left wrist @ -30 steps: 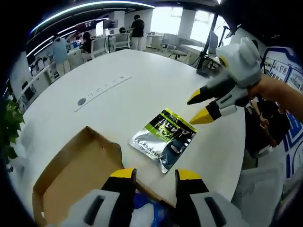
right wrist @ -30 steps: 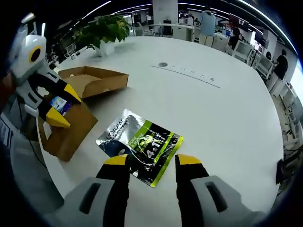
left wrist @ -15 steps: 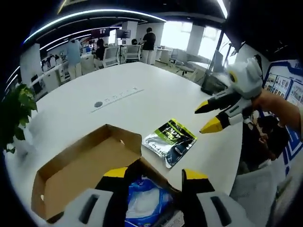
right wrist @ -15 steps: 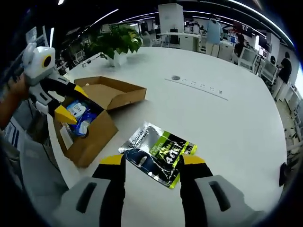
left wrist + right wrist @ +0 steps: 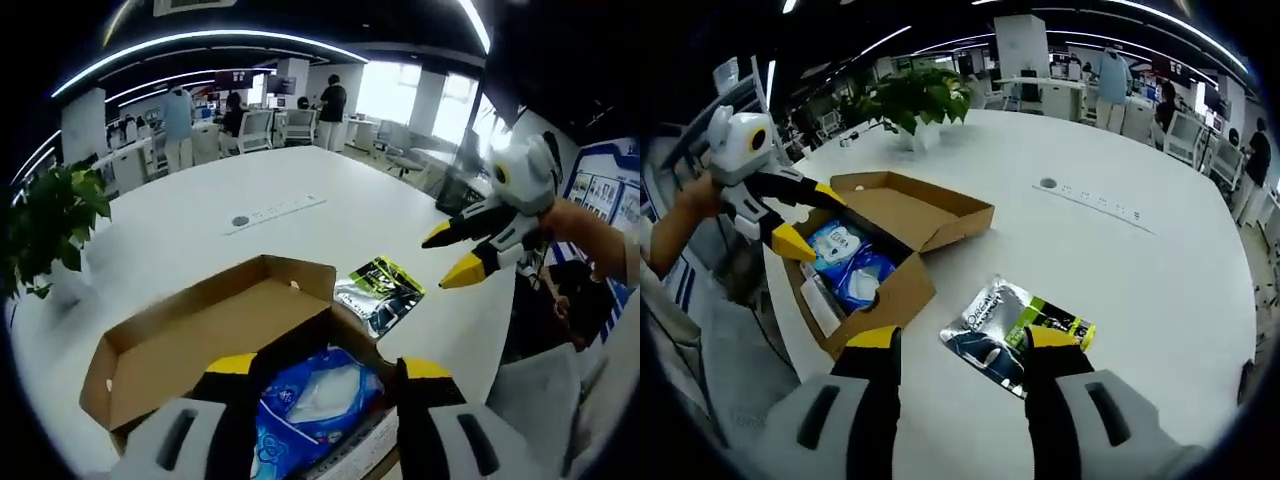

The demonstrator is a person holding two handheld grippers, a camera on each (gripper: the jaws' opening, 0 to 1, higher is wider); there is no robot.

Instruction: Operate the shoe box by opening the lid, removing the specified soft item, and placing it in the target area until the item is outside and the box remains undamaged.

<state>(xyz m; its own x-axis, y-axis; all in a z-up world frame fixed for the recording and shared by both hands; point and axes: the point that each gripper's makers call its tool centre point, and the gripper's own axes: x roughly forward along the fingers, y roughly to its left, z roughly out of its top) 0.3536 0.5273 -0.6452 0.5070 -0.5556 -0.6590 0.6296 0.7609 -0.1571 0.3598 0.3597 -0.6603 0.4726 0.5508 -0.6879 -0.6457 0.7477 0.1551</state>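
The brown cardboard shoe box (image 5: pixel 902 295) stands near the table's edge with its lid (image 5: pixel 190 335) folded back. A blue and white soft packet (image 5: pixel 305 400) lies inside it, also seen as the blue packet (image 5: pixel 852 266). A silver and green pouch (image 5: pixel 380 292) lies flat on the white table beside the box. My left gripper (image 5: pixel 328 366) hovers open just above the packet, holding nothing. My right gripper (image 5: pixel 962 340) is open above the near end of the pouch (image 5: pixel 1005 325). The left gripper (image 5: pixel 810 217) comes in over the box; the right gripper (image 5: pixel 462 252) hangs beyond the pouch.
A potted plant (image 5: pixel 920 95) stands on the far side of the round white table (image 5: pixel 1120 270), and a power strip (image 5: pixel 1095 200) is set into its top. Desks, chairs and people fill the office behind. A person's hand (image 5: pixel 590 225) holds the right gripper.
Both views have drawn back and risen. My left gripper has come over the open box, so the blue packet now shows between its jaws. My right gripper has backed off the pouch, which stayed put.
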